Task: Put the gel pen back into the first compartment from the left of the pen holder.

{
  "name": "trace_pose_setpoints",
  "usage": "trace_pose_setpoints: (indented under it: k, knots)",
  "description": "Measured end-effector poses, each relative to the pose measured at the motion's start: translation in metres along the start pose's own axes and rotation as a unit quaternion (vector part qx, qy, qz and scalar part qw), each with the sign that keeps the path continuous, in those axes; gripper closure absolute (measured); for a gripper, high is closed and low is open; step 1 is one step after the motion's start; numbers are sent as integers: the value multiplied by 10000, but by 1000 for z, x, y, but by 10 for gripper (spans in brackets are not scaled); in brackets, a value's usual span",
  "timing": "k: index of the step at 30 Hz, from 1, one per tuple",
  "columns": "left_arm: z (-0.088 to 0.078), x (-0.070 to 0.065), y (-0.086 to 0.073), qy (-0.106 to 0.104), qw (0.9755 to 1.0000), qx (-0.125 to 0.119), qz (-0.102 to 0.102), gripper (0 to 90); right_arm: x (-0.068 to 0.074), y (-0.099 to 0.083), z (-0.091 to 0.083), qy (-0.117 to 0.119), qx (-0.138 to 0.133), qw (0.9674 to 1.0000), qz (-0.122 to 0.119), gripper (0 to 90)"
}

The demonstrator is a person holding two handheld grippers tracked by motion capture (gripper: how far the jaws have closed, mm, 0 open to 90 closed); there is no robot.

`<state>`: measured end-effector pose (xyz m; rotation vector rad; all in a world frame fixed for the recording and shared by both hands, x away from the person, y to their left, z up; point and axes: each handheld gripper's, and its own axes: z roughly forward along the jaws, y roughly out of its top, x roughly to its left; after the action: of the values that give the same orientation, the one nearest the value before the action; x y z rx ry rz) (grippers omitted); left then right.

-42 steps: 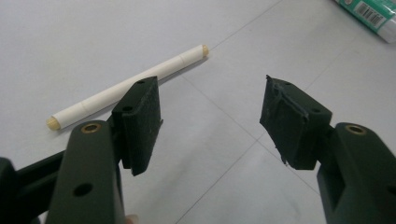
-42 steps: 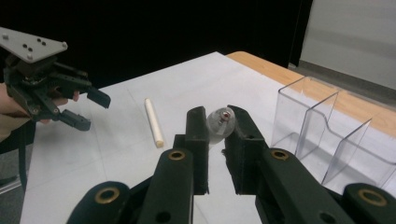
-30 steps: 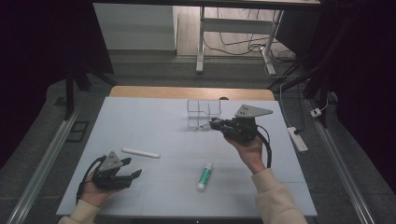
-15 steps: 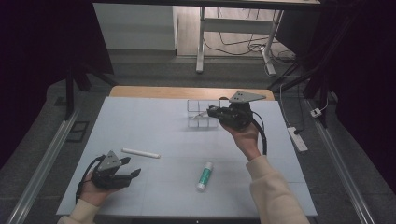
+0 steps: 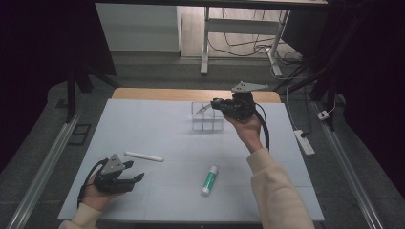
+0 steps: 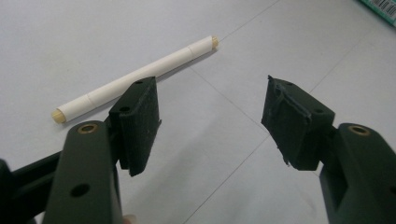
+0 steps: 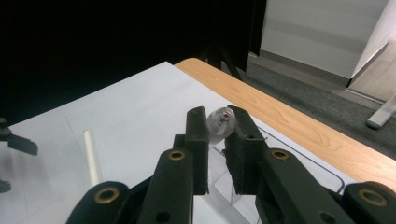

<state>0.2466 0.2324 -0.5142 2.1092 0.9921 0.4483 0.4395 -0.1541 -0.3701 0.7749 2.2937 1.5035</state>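
right gripper [image 5: 210, 107] hangs raised above a clear box [image 5: 207, 117], jaws pinched on a small see-through, roundish item [image 7: 219, 125] at their tips. left gripper [image 5: 133, 171] rests low on the table [image 5: 157, 124], jaws apart with nothing between; white stick [image 5: 143, 156] lies just beyond its tips, green tube [image 5: 208, 180] off to its right.

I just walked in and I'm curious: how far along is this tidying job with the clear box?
Nothing visibly lies in the clear box yet. In hand: the right gripper grips a small clear pen-like thing above that box. Left to do: the white stick and the green-and-white tube lie on the table, while the left gripper waits open beside the stick.
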Motion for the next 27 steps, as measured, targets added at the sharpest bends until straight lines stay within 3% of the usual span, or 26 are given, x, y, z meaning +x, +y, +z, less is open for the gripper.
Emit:
trace_pose_setpoints:
  k: [13, 27]
  knots:
    - [0, 0, 0, 2, 10000, -3, 11, 360, -10, 4, 5, -69, -20, 9998, 166, 786]
    - [1, 1, 0, 15, 10000, -6, -1, 359, -23, 9, 31, -226, 377, 9988, 211, 785]
